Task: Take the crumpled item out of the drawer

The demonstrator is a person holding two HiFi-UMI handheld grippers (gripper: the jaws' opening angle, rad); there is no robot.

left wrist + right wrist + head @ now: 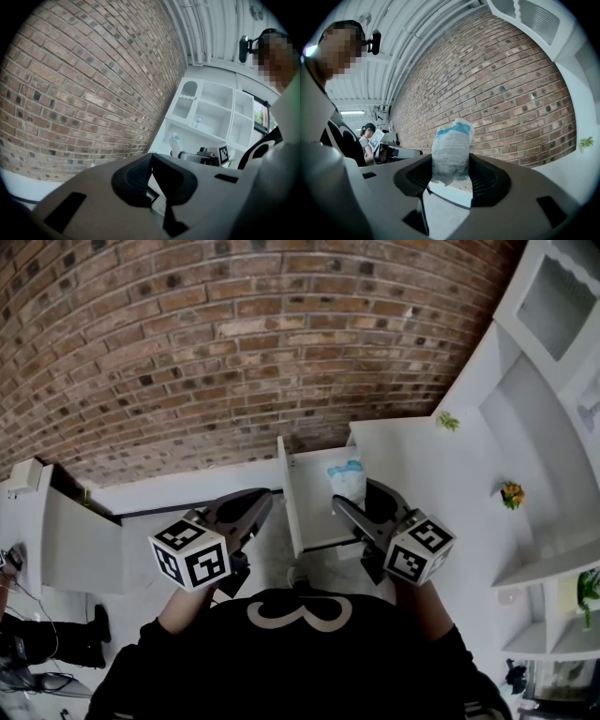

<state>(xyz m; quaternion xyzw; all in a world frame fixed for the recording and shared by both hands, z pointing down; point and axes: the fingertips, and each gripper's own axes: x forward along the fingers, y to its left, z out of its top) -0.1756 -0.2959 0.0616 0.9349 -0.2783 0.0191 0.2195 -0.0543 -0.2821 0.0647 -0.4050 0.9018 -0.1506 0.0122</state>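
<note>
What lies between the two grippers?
The open drawer: its white side wall stands between the left gripper and the right gripper, which holds the crumpled item. The head view shows it.

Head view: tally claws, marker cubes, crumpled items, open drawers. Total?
claws: 2 (left claw, right claw)
marker cubes: 2
crumpled item: 1, in the right claw
open drawer: 1
total: 6
</note>
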